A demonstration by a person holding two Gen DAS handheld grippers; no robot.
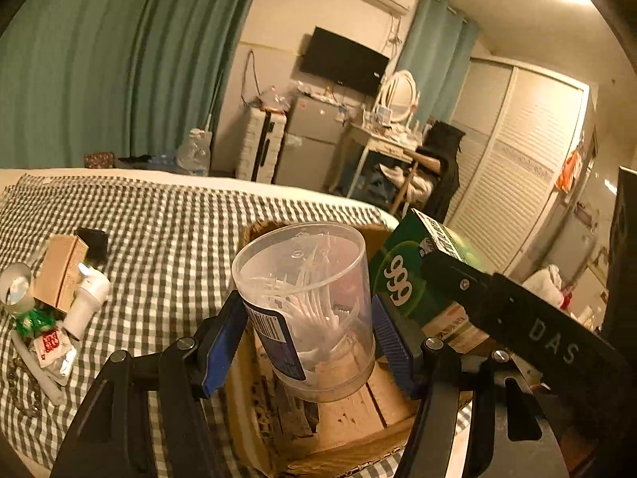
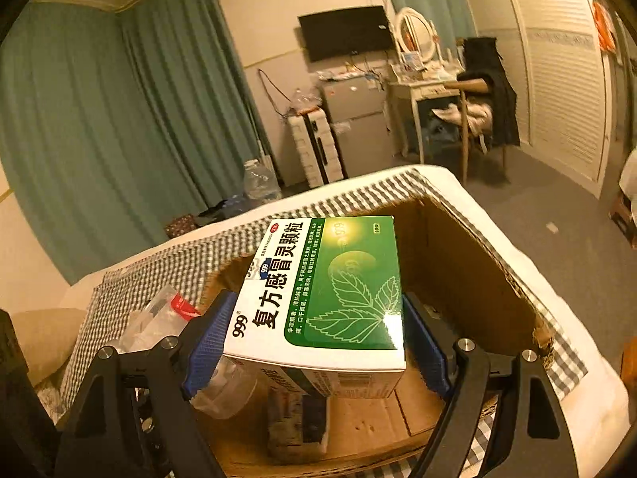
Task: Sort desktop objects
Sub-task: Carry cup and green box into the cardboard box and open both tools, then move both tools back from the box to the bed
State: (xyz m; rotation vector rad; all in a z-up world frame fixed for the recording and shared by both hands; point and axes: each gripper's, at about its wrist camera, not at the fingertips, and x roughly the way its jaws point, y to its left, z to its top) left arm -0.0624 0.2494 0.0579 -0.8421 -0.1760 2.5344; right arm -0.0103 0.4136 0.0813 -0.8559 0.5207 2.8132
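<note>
Both loads hang over the open brown cardboard box. My left gripper clamps the clear plastic toothpick cup; my right gripper clamps the green-and-white medicine carton. Risk: the two collide, crowded together above the box.

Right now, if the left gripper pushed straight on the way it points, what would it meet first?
Likely the cardboard box. The left gripper holds the clear tub of floss picks above the box's open floor, pointing downward, so the tub's base would probably touch there first. The green medicine box sits right; depth is unclear.
</note>
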